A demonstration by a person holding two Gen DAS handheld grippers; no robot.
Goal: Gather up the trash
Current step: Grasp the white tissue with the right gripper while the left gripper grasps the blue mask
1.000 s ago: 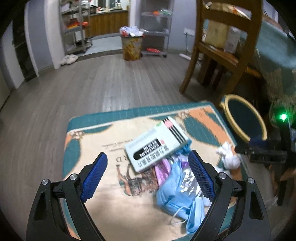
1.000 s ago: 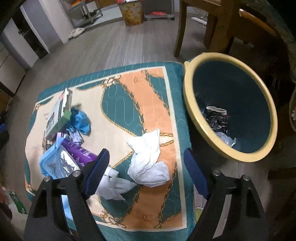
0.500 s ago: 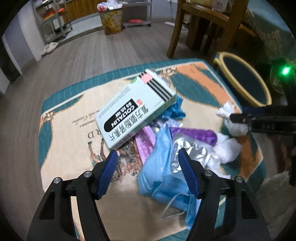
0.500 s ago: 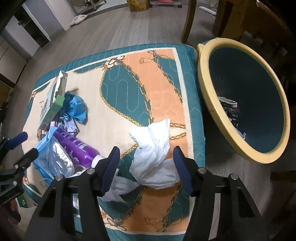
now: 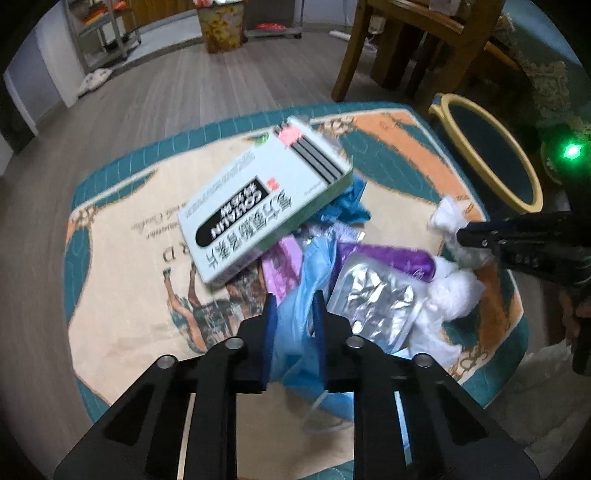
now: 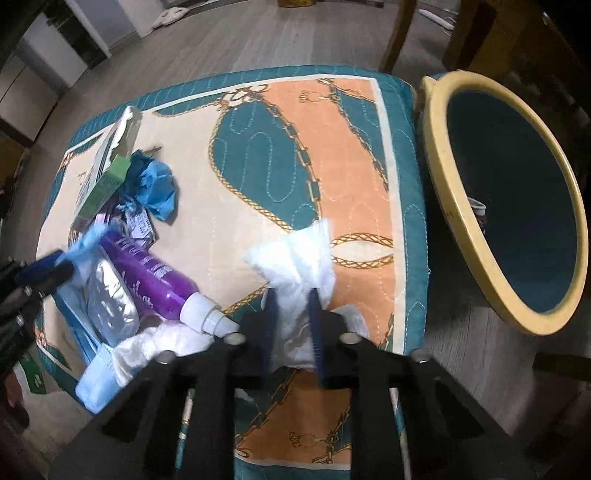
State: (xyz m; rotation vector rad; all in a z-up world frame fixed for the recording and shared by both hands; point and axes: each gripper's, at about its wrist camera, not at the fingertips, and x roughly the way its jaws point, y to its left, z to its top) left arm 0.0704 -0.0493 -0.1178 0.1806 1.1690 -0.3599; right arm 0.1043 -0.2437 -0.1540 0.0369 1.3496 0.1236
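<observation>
Trash lies on a patterned cushion [image 5: 122, 266] [image 6: 280, 155]. My left gripper [image 5: 295, 306] is shut on a light blue face mask [image 5: 310, 266], also seen in the right wrist view [image 6: 86, 238]. My right gripper [image 6: 291, 299] is shut on a crumpled white tissue [image 6: 295, 258], also seen in the left wrist view [image 5: 448, 216]. A white medicine box [image 5: 258, 210] [image 6: 107, 173], a purple bottle [image 5: 388, 258] [image 6: 147, 269], a foil blister pack [image 5: 373, 299] [image 6: 107, 295], a blue crumpled wrapper [image 5: 349, 203] [image 6: 157, 188] and a second tissue [image 5: 450, 291] [image 6: 159, 343] lie in the pile.
A yellow-rimmed bin [image 5: 480, 147] [image 6: 461, 206] with dark blue inside stands right of the cushion, some trash at its bottom. A wooden chair [image 5: 399, 55] stands behind on the grey wood floor. A distant full bin [image 5: 221, 26] and metal shelves [image 5: 99, 37] stand at the back.
Both grippers have moved down and closed: the left on the blue mask, the right on the white tissue. Both were open a second ago.
</observation>
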